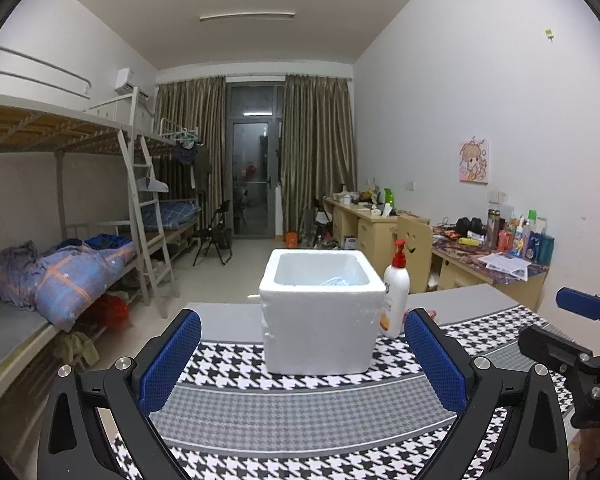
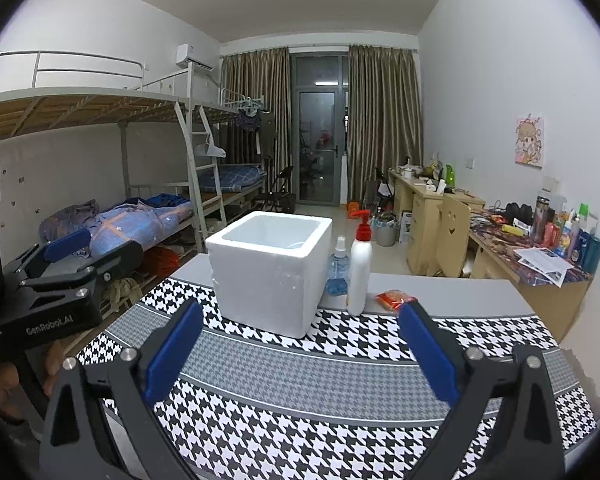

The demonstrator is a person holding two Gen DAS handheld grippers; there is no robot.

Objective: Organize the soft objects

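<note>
The small orange-red soft packet [image 2: 396,299] lies at centre right of the right wrist view, just past the right gripper [image 2: 300,350], whose blue pads stand apart and empty. The left gripper [image 1: 302,354] is likewise spread. Centre frame stands the white foam box [image 2: 270,270], beside a white pump bottle [image 2: 359,266]; a careless reach might topple that bottle.

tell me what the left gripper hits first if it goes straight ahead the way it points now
Most likely the white foam box: it stands dead ahead between the open left gripper fingers, on the houndstooth cloth.
</note>
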